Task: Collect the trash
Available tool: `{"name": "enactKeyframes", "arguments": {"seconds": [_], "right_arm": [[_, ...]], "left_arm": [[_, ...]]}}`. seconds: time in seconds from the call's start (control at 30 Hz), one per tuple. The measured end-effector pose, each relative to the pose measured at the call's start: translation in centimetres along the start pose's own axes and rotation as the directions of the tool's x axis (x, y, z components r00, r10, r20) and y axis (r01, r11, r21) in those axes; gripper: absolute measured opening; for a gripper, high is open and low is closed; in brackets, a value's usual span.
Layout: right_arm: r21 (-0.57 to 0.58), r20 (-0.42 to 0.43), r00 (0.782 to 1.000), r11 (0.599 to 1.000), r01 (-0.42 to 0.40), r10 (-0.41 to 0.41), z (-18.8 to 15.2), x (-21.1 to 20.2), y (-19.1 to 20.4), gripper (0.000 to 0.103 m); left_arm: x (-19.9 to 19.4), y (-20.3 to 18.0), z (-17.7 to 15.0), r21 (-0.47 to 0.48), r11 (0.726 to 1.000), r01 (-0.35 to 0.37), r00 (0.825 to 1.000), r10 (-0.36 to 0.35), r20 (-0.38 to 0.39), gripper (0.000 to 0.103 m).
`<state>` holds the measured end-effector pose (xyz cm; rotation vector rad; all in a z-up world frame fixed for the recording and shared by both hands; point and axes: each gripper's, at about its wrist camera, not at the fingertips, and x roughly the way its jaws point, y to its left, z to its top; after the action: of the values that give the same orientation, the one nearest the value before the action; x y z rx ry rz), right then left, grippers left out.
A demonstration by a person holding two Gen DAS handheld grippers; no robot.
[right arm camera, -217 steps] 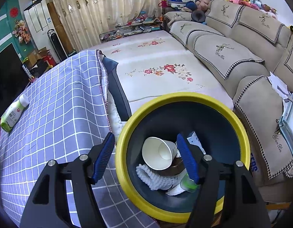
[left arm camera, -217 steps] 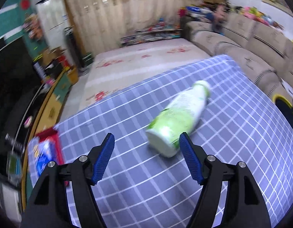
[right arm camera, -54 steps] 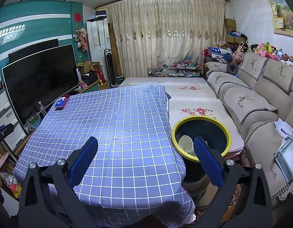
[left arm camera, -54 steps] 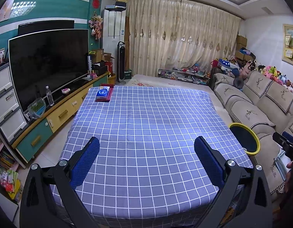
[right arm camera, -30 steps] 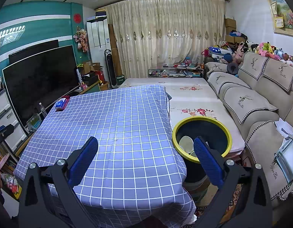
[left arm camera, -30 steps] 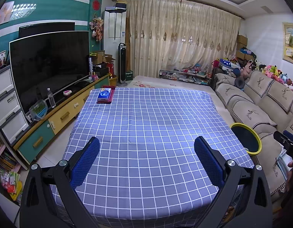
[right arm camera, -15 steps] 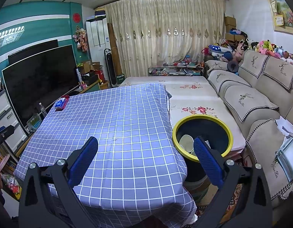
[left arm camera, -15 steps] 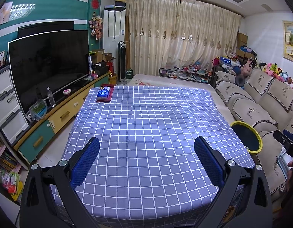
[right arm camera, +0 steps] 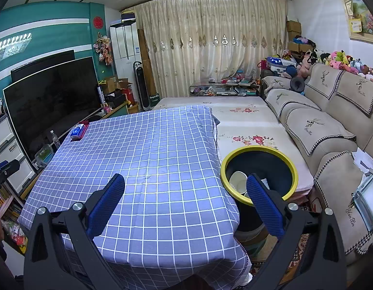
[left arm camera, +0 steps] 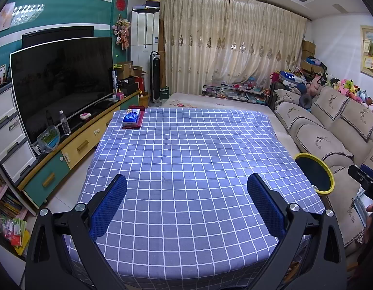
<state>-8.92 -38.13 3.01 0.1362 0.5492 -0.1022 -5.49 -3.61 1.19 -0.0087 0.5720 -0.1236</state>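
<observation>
A dark bin with a yellow rim [right arm camera: 259,172] stands on the floor at the right side of the table; a white paper cup [right arm camera: 237,183] and other trash lie inside. The same yellow-rimmed bin [left arm camera: 314,174] shows at the right in the left wrist view. My left gripper [left arm camera: 186,200] is open over the near end of the table, nothing between its blue pads. My right gripper [right arm camera: 185,199] is open too, held above the table's near right corner, its right pad [right arm camera: 262,205] in front of the bin. The blue checked tablecloth [left arm camera: 186,159] carries no trash.
A blue tissue pack on a red tray [left arm camera: 132,118] lies at the table's far left corner. A TV [left arm camera: 60,82] on a low cabinet runs along the left. A beige sofa [right arm camera: 331,130] lines the right. A floral mat [right arm camera: 244,118] covers the floor beyond.
In 7.2 seconds the green bottle has left the table and both grippers have pulled back to a far view. Over the last second the views barely shift.
</observation>
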Motion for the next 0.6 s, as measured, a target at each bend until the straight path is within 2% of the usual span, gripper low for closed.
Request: {"name": "enactKeyframes", "arguments": {"seconds": [0.33, 0.6], "right_arm": [[0.001, -0.003, 1.0, 1.0, -0.002, 0.002, -0.2, 0.3, 0.0, 0.096], [0.005, -0.012, 1.0, 1.0, -0.005, 0.006, -0.5, 0.6, -0.1, 0.096]], "left_arm": [[0.3, -0.1, -0.1, 0.004, 1.0, -0.002, 1.0, 0.002, -0.006, 0.098], [1.1, -0.4, -0.2, -0.003, 1.0, 0.023, 0.999, -0.023, -0.031, 0.098]]}}
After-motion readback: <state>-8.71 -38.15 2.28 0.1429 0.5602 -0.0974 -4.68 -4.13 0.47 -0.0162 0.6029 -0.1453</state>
